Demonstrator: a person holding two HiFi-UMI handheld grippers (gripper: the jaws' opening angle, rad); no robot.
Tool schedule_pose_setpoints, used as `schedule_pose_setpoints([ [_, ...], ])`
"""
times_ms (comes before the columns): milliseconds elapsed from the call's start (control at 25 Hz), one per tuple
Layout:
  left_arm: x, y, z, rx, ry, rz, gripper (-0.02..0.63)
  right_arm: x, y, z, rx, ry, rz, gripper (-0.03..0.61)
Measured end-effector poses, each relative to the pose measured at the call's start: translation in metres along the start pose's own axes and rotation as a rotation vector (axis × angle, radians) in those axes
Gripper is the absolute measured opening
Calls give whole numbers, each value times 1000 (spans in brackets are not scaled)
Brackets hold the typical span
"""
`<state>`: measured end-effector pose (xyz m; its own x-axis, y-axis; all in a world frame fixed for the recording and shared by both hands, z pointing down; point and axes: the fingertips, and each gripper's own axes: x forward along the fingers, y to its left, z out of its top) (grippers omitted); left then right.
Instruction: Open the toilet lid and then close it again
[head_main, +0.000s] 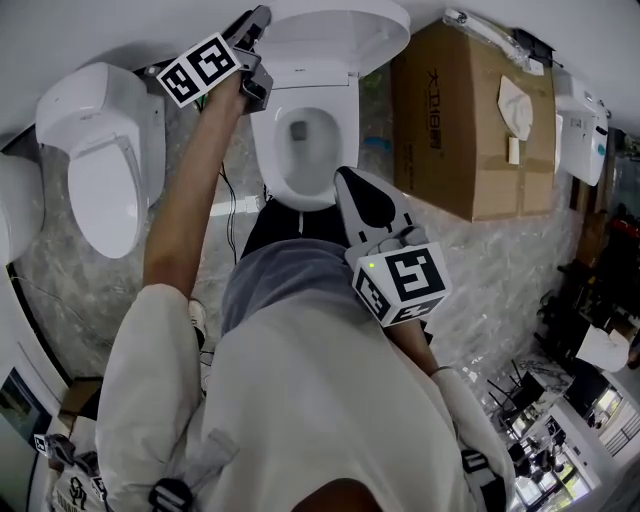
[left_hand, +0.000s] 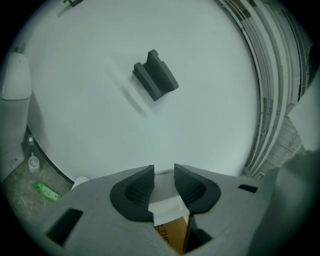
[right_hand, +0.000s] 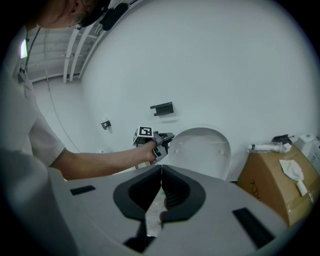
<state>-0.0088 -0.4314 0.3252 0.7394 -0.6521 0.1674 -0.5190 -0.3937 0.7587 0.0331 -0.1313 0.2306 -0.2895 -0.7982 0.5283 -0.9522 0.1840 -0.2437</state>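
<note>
The white toilet stands ahead with its seat down and the bowl showing. Its lid is raised upright against the wall. My left gripper reaches to the lid's upper left edge, and the left gripper view shows the white rim of the lid between the dark pads of that gripper, which close on it. From the right gripper view, the left gripper sits at the left edge of the lid. My right gripper hangs over the bowl's front, its jaws shut and empty.
A large cardboard box stands right of the toilet. A second toilet is at the left. A dark bracket is fixed to the white wall. A green bottle lies on the floor.
</note>
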Motion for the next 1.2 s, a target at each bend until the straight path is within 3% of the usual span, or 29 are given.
schedule_pose_setpoints([
  [280, 15, 3, 10, 30, 30, -14, 114, 5, -8, 5, 12, -2, -19, 11],
  [480, 8, -9, 16, 131, 80, -119, 114, 9, -6, 8, 15, -4, -5, 11],
  [600, 4, -22, 24, 295, 120, -171, 114, 12, -4, 8, 15, -5, 7, 11],
  [760, 5, -38, 24, 602, 244, -222, 157, 10, -2, 6, 17, -8, 8, 11],
  [880, 8, -49, 17, 757, 350, -294, 191, 8, -6, 6, 24, -11, -2, 11],
  [1040, 11, -58, 5, 840, 478, -401, 217, 4, -14, 4, 43, -8, -31, 11],
  [1200, 18, -57, -6, 878, 587, -441, 224, 1, -18, 3, 63, -10, -54, 11],
])
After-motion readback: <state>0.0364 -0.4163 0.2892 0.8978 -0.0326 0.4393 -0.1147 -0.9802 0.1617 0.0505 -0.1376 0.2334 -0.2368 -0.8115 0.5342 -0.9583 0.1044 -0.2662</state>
